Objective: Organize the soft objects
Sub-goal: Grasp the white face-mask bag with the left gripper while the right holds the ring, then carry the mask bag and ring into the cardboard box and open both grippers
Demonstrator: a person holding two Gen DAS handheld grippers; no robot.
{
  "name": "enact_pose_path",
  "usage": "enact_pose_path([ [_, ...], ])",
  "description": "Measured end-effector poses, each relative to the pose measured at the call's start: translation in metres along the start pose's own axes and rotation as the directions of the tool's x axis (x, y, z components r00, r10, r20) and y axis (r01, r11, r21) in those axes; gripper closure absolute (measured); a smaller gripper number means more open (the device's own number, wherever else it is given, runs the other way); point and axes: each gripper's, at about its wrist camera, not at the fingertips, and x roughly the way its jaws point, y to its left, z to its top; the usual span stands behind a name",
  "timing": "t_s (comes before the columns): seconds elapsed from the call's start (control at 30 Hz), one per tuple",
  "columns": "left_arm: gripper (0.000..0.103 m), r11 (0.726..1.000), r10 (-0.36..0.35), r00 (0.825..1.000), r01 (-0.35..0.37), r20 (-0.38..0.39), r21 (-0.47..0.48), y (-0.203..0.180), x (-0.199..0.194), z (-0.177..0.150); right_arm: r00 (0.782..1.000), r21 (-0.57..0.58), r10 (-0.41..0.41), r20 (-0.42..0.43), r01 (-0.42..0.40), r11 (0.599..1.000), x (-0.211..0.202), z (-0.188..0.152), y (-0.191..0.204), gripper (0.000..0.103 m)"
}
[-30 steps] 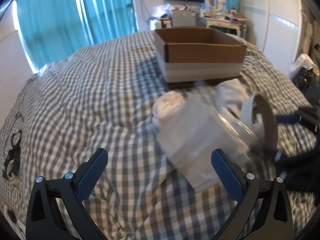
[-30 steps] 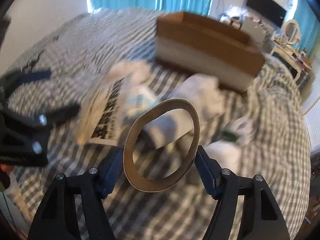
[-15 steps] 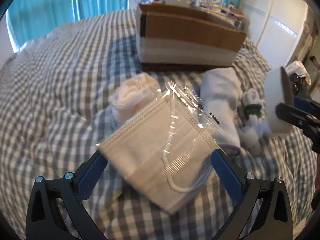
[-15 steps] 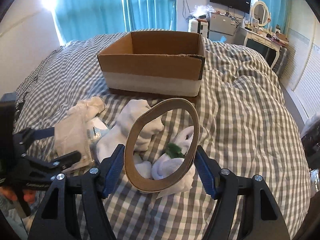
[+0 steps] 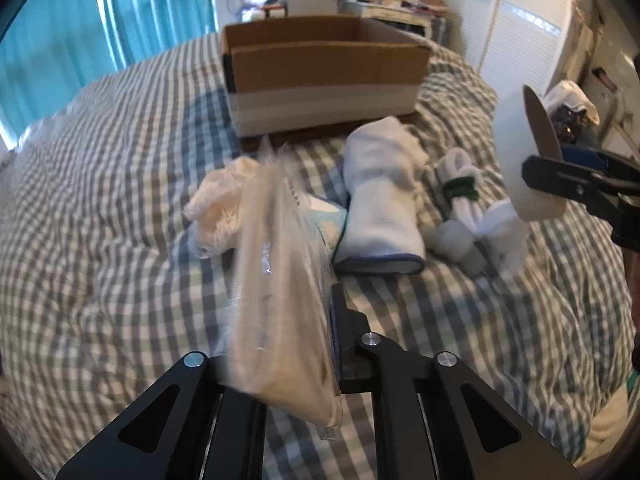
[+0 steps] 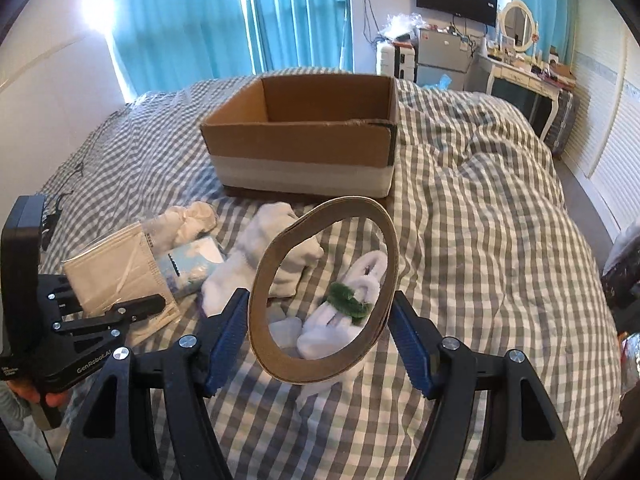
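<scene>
My left gripper (image 5: 280,320) is shut on a clear bag of face masks (image 5: 276,300), held edge-on above the bed; both show in the right wrist view, the gripper (image 6: 132,308) and the bag (image 6: 116,268). My right gripper (image 6: 320,312) is shut on a tape roll (image 6: 324,304), also visible in the left wrist view (image 5: 524,160). On the bed lie a white rolled sock (image 5: 380,196), a white bundle with a green band (image 6: 352,296), a crumpled cream cloth (image 5: 218,204) and a light blue packet (image 6: 192,264). An open cardboard box (image 6: 308,140) stands behind them.
The grey-and-white checked duvet (image 6: 480,220) covers the whole bed. Teal curtains (image 6: 180,20) hang behind the box. A dresser with mirror (image 6: 520,52) and a white wardrobe stand to the right. The duvet bulges on the right side.
My left gripper has shut on the mask bag, which now stands edge-on and lifted. The right gripper keeps the tape roll and has barely moved.
</scene>
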Motion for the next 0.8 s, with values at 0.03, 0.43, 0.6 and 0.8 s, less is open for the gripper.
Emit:
enact_pose_path([
  [0.03,0.096,1.000,-0.005,1.000,0.005,0.005,0.004,-0.001,-0.007,0.000,1.000,-0.007,0.000,0.010,0.000,1.000,-0.005,0.001,0.002,0.034],
  [0.43,0.096,0.998,-0.039,0.996,0.035,0.085,0.043,-0.001,-0.063,0.028,0.996,-0.066,0.021,0.082,-0.016,0.998,-0.049,0.011,0.018,0.034],
  [0.6,0.096,0.996,-0.082,0.991,0.077,0.107,0.054,0.003,-0.076,0.063,0.992,-0.051,0.031,0.118,-0.025,0.998,-0.062,0.040,0.010,0.034],
  [0.8,0.096,0.995,-0.076,0.987,0.066,0.141,0.069,0.013,-0.076,0.125,0.986,-0.097,0.053,0.158,-0.038,0.995,-0.066,0.103,0.004,0.034],
])
